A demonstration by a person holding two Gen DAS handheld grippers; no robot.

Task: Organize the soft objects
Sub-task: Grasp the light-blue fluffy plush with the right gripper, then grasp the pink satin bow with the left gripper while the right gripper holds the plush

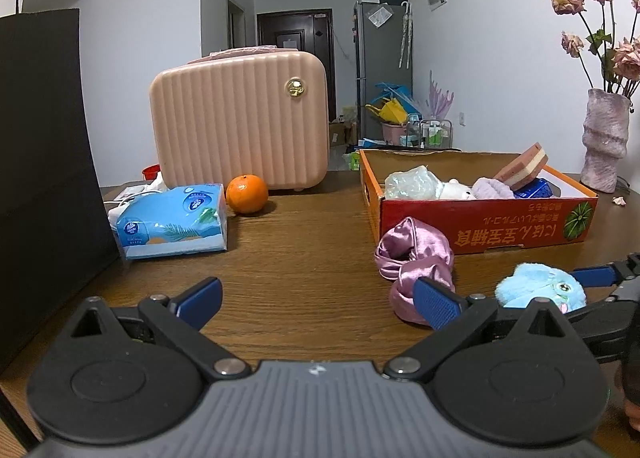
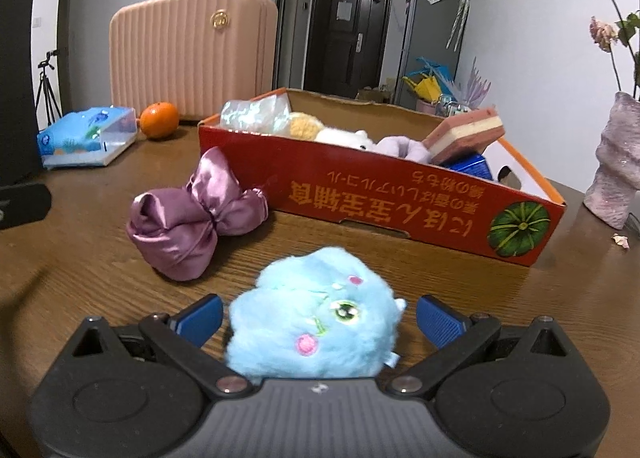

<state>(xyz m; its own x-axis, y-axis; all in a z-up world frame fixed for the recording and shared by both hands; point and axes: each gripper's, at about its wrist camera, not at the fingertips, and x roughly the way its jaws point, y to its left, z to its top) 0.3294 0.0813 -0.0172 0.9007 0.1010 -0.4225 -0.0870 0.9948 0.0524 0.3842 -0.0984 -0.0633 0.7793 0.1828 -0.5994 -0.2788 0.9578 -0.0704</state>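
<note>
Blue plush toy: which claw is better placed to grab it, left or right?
Right, most likely. The right claw is open with the blue plush toy sitting between its fingers. The left claw is open over bare table, with the toy off to its right.

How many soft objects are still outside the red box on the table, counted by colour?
Blue plush toy: 1
Purple satin bow: 1
Total: 2, both on the table in front of the red box.
</note>
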